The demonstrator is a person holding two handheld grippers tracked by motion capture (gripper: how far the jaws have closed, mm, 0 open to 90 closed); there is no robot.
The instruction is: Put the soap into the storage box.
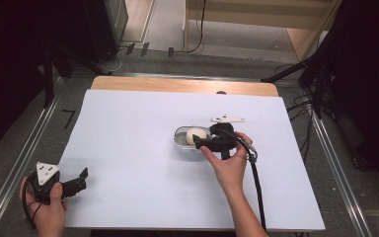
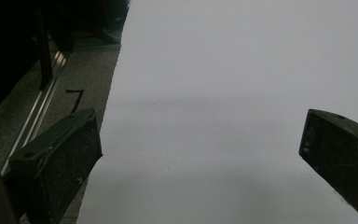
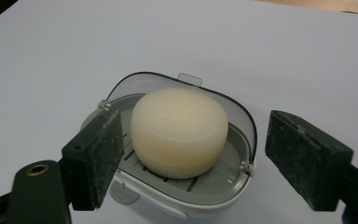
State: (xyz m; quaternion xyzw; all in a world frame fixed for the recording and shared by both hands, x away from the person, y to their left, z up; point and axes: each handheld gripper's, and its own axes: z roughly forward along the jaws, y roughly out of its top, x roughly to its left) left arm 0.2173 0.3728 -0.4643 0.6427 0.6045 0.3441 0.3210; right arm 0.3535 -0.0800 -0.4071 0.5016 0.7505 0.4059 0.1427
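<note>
Just right of centre in the high view, a cream soap bar [image 3: 179,133] sits on the slatted tray of an open soap case [image 3: 182,186] on the white counter [image 1: 128,148]. The right gripper [image 3: 191,156] is spread, its jaws on either side of the bar, not touching. The bar looks firm, light and probably slick, so its rounded flanks, low down, seem the best hold. The left gripper [image 1: 76,182], also spread and empty, rests at the lower left.

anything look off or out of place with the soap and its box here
Nothing stands out. The cream soap sits centred on the slatted tray of the open soap box, its lid tilted up behind. The right gripper is open on either side of it; the left gripper is open near the table's corner.
</note>
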